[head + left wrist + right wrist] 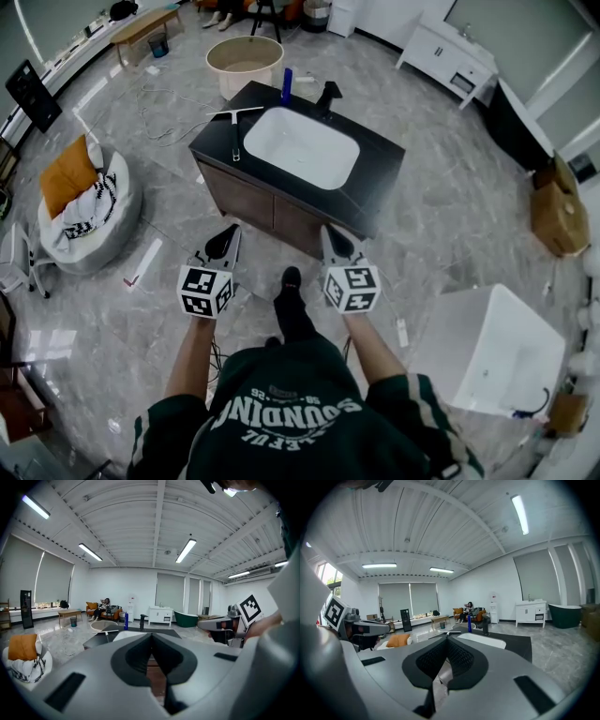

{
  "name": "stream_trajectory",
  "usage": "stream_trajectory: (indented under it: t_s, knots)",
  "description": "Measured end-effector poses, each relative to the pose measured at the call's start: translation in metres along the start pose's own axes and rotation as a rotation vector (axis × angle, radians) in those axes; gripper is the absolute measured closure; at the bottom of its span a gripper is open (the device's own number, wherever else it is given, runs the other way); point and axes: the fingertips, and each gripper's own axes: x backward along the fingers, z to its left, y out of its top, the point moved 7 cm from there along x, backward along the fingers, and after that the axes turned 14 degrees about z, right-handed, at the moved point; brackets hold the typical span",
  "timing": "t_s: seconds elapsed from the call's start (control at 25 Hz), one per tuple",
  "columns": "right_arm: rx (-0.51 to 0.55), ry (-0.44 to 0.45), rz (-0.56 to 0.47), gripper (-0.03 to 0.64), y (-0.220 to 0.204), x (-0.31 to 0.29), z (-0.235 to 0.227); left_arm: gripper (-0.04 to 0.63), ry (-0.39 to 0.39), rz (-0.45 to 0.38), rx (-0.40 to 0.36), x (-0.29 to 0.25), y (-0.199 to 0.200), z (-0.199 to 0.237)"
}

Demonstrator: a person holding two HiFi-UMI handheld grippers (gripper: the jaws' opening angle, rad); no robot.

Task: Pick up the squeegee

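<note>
Marble floor [450, 216] lies open on every side, with a beanbag [89, 211] well off outside the left gripper [228, 236] and a white tub [487, 352] well off outside the right gripper [333, 234]. Straight ahead of both tools stands the black-topped vanity [375, 192], its near edge just past their tips and its basin [300, 148] beyond that. Both grippers are carried low and side by side, each with its jaws pressed together on nothing, which looks like an approach posture. The squeegee [236, 117] lies on the counter's far corner ahead of the left gripper, just beside the basin, handle pointing back toward the tool. Reaching it likely means skirting that corner; a blue bottle [287, 84] stands further along.
</note>
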Motion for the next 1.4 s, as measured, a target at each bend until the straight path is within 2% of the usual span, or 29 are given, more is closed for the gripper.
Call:
stream_trajectory:
  t_s: [0.48,0.92,1.12,1.4]
  knots:
    - [-0.020,0.030,0.013,0.617,0.050,-0.106,-0.054,0.594,0.029,0.025,0.002,-0.092,0.057,0.059]
    - [-0.015,0.043,0.005,0.617,0.125,-0.195,-0.122,0.594,0.052,0.046,0.012,-0.191,0.130,0.104]
    - [-0.008,0.042,0.009,0.617,0.143,-0.219,-0.146,0.594,0.037,0.055,0.012,-0.231,0.153,0.112]
    - [-0.038,0.022,0.021,0.617,0.145,-0.243,-0.166,0.594,-0.010,0.084,-0.007,-0.273,0.163,0.116]
